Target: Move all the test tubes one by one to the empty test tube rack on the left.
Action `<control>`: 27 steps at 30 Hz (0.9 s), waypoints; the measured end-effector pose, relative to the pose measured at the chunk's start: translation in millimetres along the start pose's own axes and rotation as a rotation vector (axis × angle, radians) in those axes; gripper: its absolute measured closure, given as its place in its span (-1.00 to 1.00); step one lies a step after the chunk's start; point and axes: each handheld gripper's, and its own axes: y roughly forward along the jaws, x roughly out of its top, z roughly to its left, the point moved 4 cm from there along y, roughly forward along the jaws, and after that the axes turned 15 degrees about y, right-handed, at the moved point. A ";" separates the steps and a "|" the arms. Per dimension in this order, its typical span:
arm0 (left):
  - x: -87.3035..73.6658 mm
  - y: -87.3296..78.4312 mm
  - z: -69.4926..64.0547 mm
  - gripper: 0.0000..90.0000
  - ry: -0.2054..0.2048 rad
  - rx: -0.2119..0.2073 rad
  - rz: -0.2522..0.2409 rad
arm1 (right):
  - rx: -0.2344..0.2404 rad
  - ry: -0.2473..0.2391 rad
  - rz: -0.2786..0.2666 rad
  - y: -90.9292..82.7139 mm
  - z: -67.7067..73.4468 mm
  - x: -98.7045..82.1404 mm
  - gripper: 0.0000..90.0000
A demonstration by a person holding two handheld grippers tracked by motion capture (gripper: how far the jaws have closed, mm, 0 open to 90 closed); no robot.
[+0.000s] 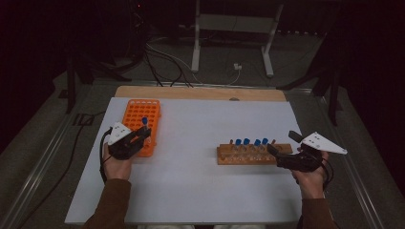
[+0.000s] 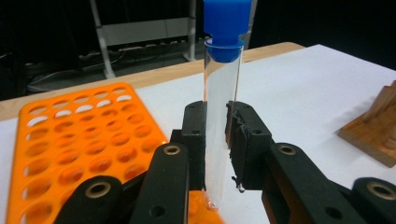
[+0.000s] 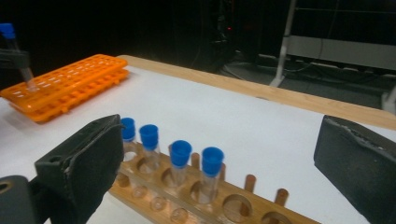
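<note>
The left gripper [image 2: 215, 140] pinches a clear test tube [image 2: 222, 121] with a blue cap [image 2: 226, 28], its black pads pressed to the glass on both sides about halfway down; the tube stands close to upright, its round bottom hanging just above the near right corner of the orange rack [image 2: 79, 140]; in the high view the same gripper [image 1: 138, 138] sits over that rack's [image 1: 141, 125] near end, on the side toward the wooden rack [image 1: 253, 155]. The right gripper [image 3: 219, 172] has its jaws spread wide with nothing between them; it faces the wooden rack [image 3: 205, 198], where four blue-capped tubes [image 3: 180, 161] stand in a row and at least two holes lie bare on the side away from the orange rack.

The step in hand looks like seating the held tube into a hole of the orange rack; to do it well, the tube's bottom should be centred over one hole before any descent, since it now seems to hover at the rack's edge rather than over an opening; the tube is best kept vertical, as a tilt would catch the tip on the lattice; lowering should be slow and straight, and the pads should part only once the tube is carried by the rack. The grip is low enough that the jaws may meet the rack before the tube bottoms out; whether it does I cannot tell.
</note>
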 end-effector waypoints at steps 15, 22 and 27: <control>-23.5 -0.4 -4.6 0.73 -0.008 0.005 0.044 | -0.007 0.014 -0.015 -3.1 -5.1 -2.0 -0.96; -31.6 3.5 -6.9 0.73 -0.008 0.015 0.067 | -0.004 0.013 -0.010 -2.0 -5.0 -3.9 -0.96; -37.7 5.9 -8.3 0.73 -0.004 0.016 0.094 | 0.000 0.013 -0.007 -1.4 -4.0 -4.6 -0.96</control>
